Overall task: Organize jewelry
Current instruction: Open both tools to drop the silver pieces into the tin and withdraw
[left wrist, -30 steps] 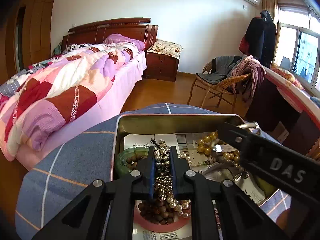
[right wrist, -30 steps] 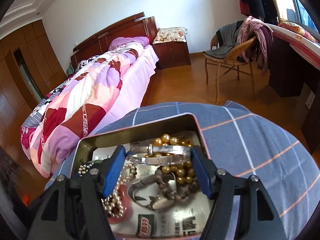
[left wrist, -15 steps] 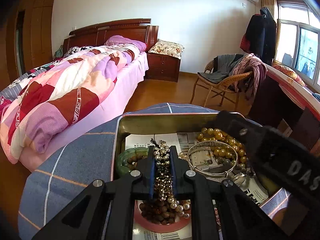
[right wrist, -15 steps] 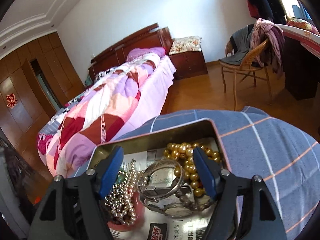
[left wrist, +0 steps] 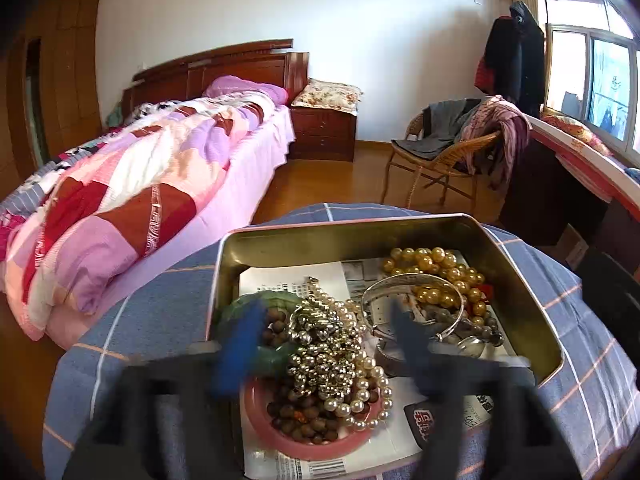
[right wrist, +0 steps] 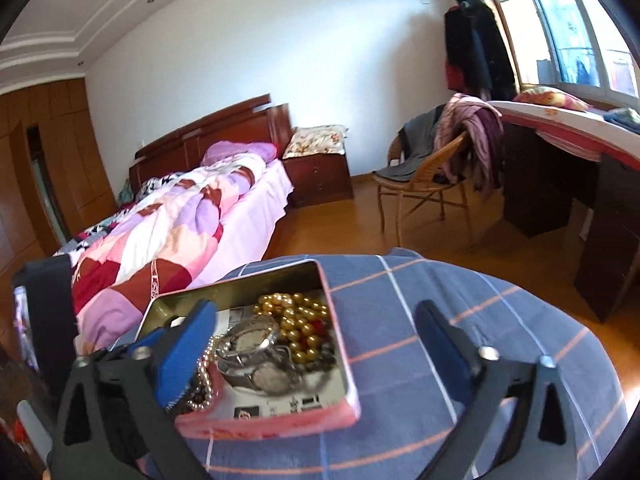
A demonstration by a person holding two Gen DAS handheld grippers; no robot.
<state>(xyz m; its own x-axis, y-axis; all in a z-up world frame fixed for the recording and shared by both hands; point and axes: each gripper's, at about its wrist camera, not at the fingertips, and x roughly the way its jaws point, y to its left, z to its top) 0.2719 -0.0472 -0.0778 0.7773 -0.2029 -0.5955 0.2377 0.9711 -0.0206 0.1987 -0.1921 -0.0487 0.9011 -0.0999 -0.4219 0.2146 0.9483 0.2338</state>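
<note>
Both claws are spreading right now, nothing pinched in either. Left claw (left wrist: pixel 324 344), blurred from the motion, sits low over the near end of the tin (left wrist: pixel 516 256); its jaws flank the silver bead chain (left wrist: pixel 320 344) but the pads don't press it, so the chain lies free on the pile. Right claw (right wrist: pixel 316 344) is wide apart, one finger over the tin's left part, the other out over the cloth (right wrist: pixel 460 304); the space between holds only the tin's right edge and bare cloth.

Jewelry is all inside the tin, on the paper lining:
- gold beads (left wrist: pixel 440 272) at the far right corner
- silver bangle (left wrist: pixel 412 300) lying flat just in front of them, over a watch (left wrist: pixel 472 344)
- pearl strand (left wrist: pixel 360 376) and brown beads (left wrist: pixel 304 412) heaped in a pink dish (left wrist: pixel 264 424) at the near end
- green bangle (left wrist: pixel 240 304) at the left wall, partly under the heap

Tin sits on the cloth-covered table, open top, so pieces can be dropped straight in. Judgement: chain and bangle look just deposited; sorting seems far along, though the strands overlap and could snag if lifted again.
</note>
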